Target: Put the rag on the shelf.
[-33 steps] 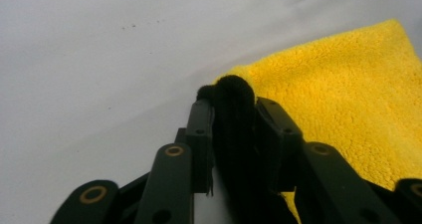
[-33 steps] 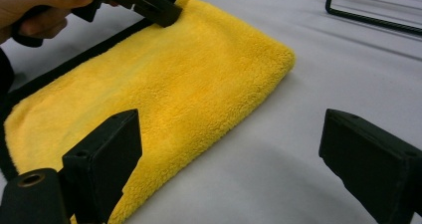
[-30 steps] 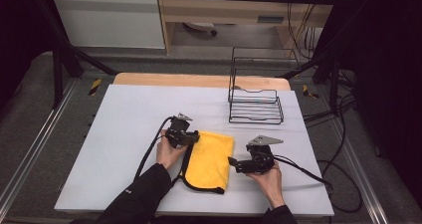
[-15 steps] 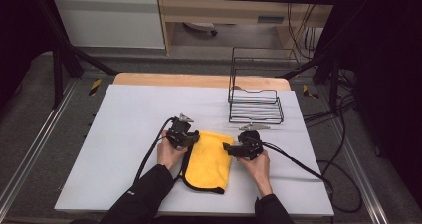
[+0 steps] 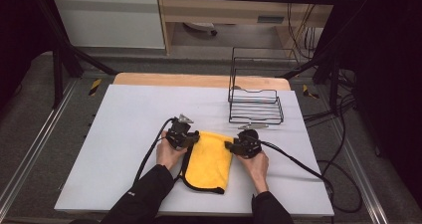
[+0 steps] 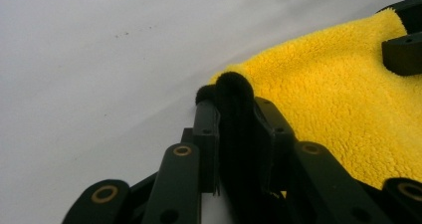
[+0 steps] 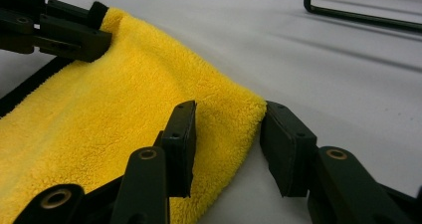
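Note:
A yellow cloth (image 5: pixel 209 159) with black edging lies folded on the white table (image 5: pixel 124 114). My left gripper (image 5: pixel 191 139) is at its far left corner. In the left gripper view the jaws (image 6: pixel 234 99) are shut on the black-edged corner of the cloth (image 6: pixel 338 109). My right gripper (image 5: pixel 230 145) sits at the far right corner. Its jaws (image 7: pixel 229 134) have just been closing and straddle that corner of the cloth (image 7: pixel 124 109), with a gap still showing at the right pad. The left gripper (image 7: pixel 74 35) shows across the cloth in the right gripper view.
A black wire rack (image 5: pixel 255 104) stands at the back right of the table, just beyond my right gripper; its base wire (image 7: pixel 358 15) shows in the right gripper view. Cables trail from both grippers toward the front and right. Bare table lies to the left.
My right gripper has moved left from beside the cloth to its far right corner, and its jaws have narrowed around that corner. The left gripper has stayed put.

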Motion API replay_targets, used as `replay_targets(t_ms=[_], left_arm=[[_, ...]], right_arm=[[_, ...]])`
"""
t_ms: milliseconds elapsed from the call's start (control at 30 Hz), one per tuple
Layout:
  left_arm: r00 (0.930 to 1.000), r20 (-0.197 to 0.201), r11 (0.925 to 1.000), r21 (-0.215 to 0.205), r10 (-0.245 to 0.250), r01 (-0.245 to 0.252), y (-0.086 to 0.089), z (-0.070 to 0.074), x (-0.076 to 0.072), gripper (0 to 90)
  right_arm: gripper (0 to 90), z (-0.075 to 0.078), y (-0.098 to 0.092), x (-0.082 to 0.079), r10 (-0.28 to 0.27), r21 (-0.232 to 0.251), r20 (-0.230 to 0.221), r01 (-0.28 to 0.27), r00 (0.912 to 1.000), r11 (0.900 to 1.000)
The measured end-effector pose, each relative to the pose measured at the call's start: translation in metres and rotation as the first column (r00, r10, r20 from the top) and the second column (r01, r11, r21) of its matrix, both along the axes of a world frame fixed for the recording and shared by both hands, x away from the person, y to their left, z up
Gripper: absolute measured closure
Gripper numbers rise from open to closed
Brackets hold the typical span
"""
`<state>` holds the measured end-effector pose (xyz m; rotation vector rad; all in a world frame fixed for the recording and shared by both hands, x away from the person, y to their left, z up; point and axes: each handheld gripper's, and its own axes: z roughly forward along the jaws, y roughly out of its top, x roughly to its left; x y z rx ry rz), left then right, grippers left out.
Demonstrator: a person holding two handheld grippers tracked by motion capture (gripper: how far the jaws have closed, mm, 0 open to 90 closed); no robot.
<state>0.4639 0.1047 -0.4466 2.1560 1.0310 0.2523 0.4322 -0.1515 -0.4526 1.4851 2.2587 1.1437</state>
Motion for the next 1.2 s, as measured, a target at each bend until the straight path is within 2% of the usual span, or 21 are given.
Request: replay_targets(t_ms=[100,200,300,567,667,833,1000,1067,1200], left_arm=[[1.0000,0.009,1.0000,0.002,-0.001,0.001,-0.001,0.000,0.000,73.2],[1.0000,0.002,1.0000,0.001,-0.006,0.006,0.000,0.000,0.000,73.2],[1.0000,-0.009,1.0000,-0.009,-0.001,0.001,0.001,0.000,0.001,73.2],[0.9996,-0.024,0.9994,-0.032,0.012,-0.013,0.003,0.001,0.002,76.2],[0.9996,-0.025,0.9992,-0.038,0.011,-0.012,0.004,0.002,0.002,77.7],[0.9998,-0.015,0.9985,-0.053,0.014,-0.015,0.006,0.004,-0.001,79.1],[0.9998,0.010,0.9957,-0.091,0.019,-0.018,0.010,0.011,-0.006,79.7],[0.9997,0.018,0.9923,-0.123,0.019,-0.017,0.014,0.015,-0.009,79.8],[0.9986,0.051,0.9874,-0.158,0.015,-0.007,0.019,0.025,-0.017,80.0]], right_arm=[[58.7,0.001,0.000,0.001,-0.004,0.008,-0.018,0.004,0.9998,1.000],[59.3,0.000,0.001,-0.001,-0.016,0.007,-0.011,0.016,0.9998,1.000],[68.6,0.000,0.001,-0.001,-0.014,0.028,-0.030,0.015,0.9994,1.000],[80.6,0.002,0.001,0.000,-0.020,0.062,-0.062,0.024,0.9979,0.998],[82.2,0.002,0.000,0.001,-0.017,0.066,-0.064,0.021,0.9978,0.998],[83.1,0.002,-0.005,0.001,-0.019,0.117,-0.080,0.028,0.9966,0.993],[83.5,0.010,-0.007,-0.004,-0.003,0.146,-0.045,0.009,0.9990,0.989],[83.5,0.015,-0.008,-0.006,0.005,0.163,-0.023,-0.002,0.9997,0.987],[83.6,0.022,-0.010,-0.012,0.022,0.178,0.033,-0.027,0.9992,0.984]])
